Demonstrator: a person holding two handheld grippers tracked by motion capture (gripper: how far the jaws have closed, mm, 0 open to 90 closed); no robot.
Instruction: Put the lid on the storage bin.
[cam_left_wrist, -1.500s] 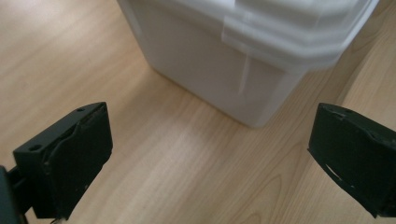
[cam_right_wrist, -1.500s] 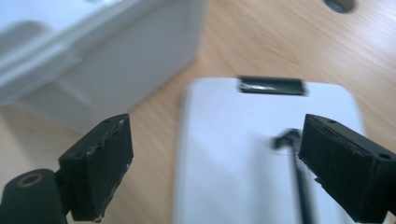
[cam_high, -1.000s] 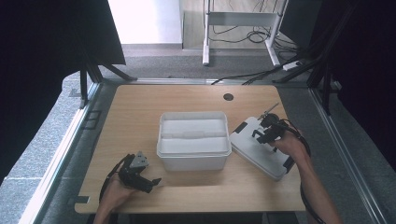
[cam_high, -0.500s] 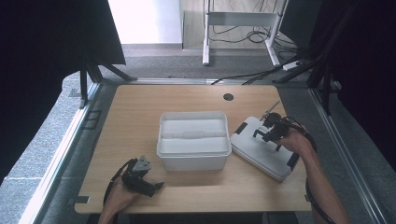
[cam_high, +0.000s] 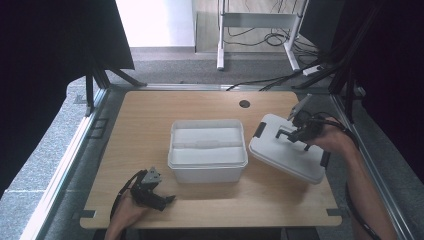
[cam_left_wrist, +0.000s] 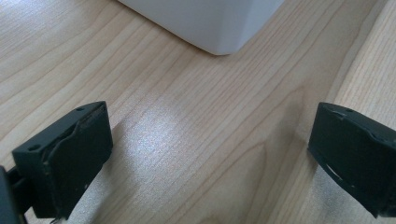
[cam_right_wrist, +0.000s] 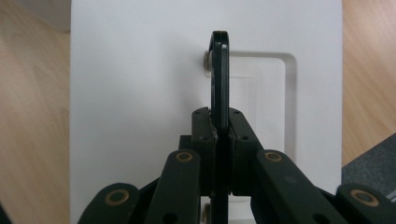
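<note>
Gripping black handle (cam_right_wrist: 220, 79) of white lid (cam_high: 287, 153) with our right gripper (cam_high: 298, 134), jaws clamped on it. Lid tilted, off table (cam_high: 145, 120), just right of open white bin (cam_high: 208, 151), near table's right edge. Our left gripper (cam_high: 159, 199) at front edge, jaws wide apart, nothing between, bin corner (cam_left_wrist: 219, 32) just ahead. Bare wood behind bin and at left.

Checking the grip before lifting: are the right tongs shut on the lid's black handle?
Yes, the right tongs are clamped on the black handle of the white lid.
</note>
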